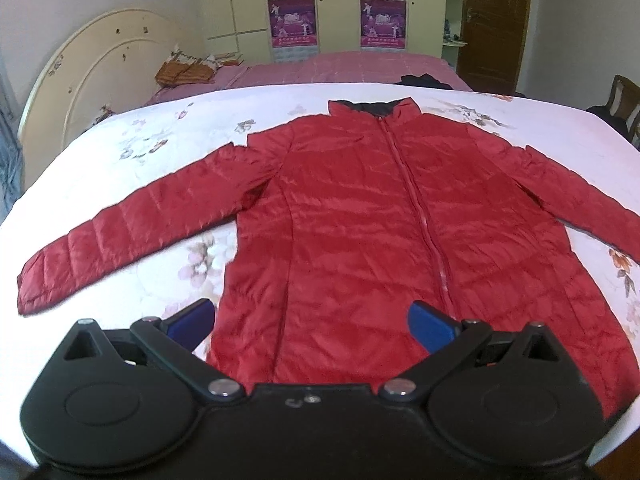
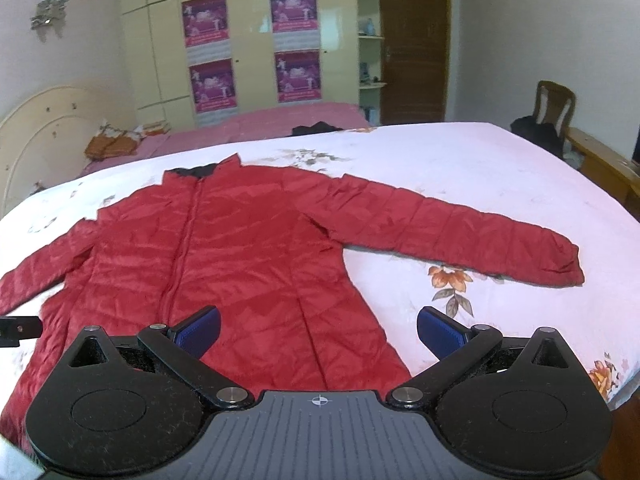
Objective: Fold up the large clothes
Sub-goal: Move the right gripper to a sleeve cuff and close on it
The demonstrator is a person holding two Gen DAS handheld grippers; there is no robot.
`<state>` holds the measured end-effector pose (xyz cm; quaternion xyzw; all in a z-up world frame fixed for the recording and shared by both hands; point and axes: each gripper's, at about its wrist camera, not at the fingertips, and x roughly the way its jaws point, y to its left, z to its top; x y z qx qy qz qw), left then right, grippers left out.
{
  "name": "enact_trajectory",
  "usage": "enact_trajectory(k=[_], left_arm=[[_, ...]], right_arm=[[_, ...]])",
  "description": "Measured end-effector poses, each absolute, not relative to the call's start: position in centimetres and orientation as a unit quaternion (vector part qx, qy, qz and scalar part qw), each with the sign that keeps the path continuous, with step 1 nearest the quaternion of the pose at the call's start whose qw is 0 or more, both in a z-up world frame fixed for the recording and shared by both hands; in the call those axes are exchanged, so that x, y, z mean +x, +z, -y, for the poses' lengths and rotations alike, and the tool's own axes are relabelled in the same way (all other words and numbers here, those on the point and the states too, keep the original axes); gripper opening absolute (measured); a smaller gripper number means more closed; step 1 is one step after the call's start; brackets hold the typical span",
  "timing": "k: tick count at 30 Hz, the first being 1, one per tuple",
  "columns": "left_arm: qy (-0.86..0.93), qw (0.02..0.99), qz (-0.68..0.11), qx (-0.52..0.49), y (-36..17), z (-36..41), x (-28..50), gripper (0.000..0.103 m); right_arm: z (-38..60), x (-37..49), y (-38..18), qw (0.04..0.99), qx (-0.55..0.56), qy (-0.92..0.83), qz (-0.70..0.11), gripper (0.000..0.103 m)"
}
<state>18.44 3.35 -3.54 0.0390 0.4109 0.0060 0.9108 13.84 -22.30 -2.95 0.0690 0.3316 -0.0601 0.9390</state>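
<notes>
A red quilted jacket lies flat and zipped, front up, on a white floral bedspread, collar away from me, both sleeves spread out. My left gripper is open and empty above the left part of the hem. In the right wrist view the jacket fills the left and middle, its right sleeve stretching right. My right gripper is open and empty above the hem's right corner. The left gripper's edge shows at the far left there.
A second bed with a pink cover stands behind, with a dark garment and a brown bundle on it. A cream headboard is at left. A wooden chair and a door are at right.
</notes>
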Motion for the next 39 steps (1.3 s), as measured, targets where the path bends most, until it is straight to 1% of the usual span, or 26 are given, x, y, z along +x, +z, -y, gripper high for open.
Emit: enact_trajectory(k=[10,20,29,39], left_arm=[[-0.002,0.908,-0.417,0.035,-5.1,-5.5,23.5,0.103],[0.012,0.904,-0.427,0.035,-6.7,-5.5,26.6,0.103],[0.036,0.902,-0.429,0.031,-8.4,-3.4,30.0,0.103],[0.045,0.898,-0.436,0.047,-10.9,1.0,33.5,0.102]], right_arm=[[22.2,17.3,-3.1,0.94,0.07,-0.102,-0.319,0.103],[25.8,20.7,-4.4,0.932,0.079,-0.13,-0.329,0.103],[31.8,24.3,-6.1,0.926,0.086,-0.15,-0.336,0.103],[42.8,26.0,-8.9,0.905,0.112,-0.215,-0.35,0.103]])
